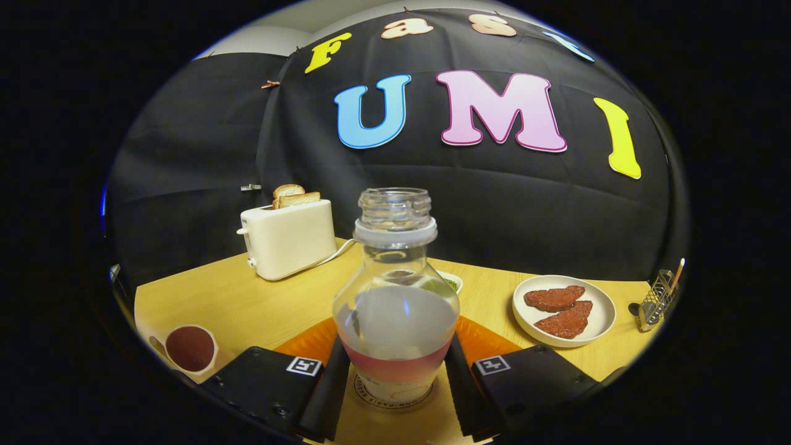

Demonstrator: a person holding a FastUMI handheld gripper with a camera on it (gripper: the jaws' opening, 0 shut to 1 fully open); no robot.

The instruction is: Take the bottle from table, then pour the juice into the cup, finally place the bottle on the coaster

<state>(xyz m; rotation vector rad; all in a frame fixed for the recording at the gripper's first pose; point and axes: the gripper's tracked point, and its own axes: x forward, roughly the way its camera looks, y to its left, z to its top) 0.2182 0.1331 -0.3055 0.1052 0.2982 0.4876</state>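
Wooden counter (259,303): cup (190,348) left already dark-filled, pouring looks done. Your tool (395,386) clenches the uncapped bottle (395,309) over the orange coaster (488,340); set it down, release.

A black cloth wall (185,167) hangs in soft folds behind a light wooden table (247,303). Above the cloth, a strip of pale wall (272,37) shows.
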